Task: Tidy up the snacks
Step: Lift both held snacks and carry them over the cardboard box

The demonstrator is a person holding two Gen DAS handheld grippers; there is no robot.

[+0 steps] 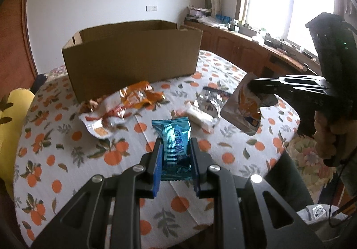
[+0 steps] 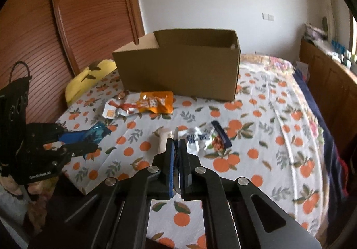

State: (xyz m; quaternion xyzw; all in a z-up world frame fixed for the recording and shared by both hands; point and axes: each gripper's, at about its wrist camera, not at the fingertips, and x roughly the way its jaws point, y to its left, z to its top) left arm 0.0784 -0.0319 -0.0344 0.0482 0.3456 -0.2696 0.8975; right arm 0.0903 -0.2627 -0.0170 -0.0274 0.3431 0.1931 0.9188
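My left gripper (image 1: 175, 144) is shut on a teal snack packet (image 1: 175, 137), held just above the orange-patterned bedsheet (image 1: 67, 159). To its right, my right gripper (image 1: 251, 86) is shut on a silver pouch with orange print (image 1: 245, 113), which hangs tilted above the sheet. In the right wrist view that pouch (image 2: 176, 135) shows edge-on between the gripper (image 2: 177, 143) pads. The left gripper (image 2: 82, 139) with the teal packet (image 2: 91, 133) is at the left. An open cardboard box (image 1: 133, 59) (image 2: 183, 70) stands behind the snacks.
Loose on the sheet lie an orange packet (image 1: 138, 97) (image 2: 156, 101), a white-and-red packet (image 1: 100, 121), a white bar (image 1: 200, 117) (image 2: 164, 137) and a crumpled silver wrapper (image 1: 209, 101) (image 2: 200, 137). A yellow pillow (image 2: 89, 77) lies left; a wooden cabinet (image 1: 245, 48) runs along the right.
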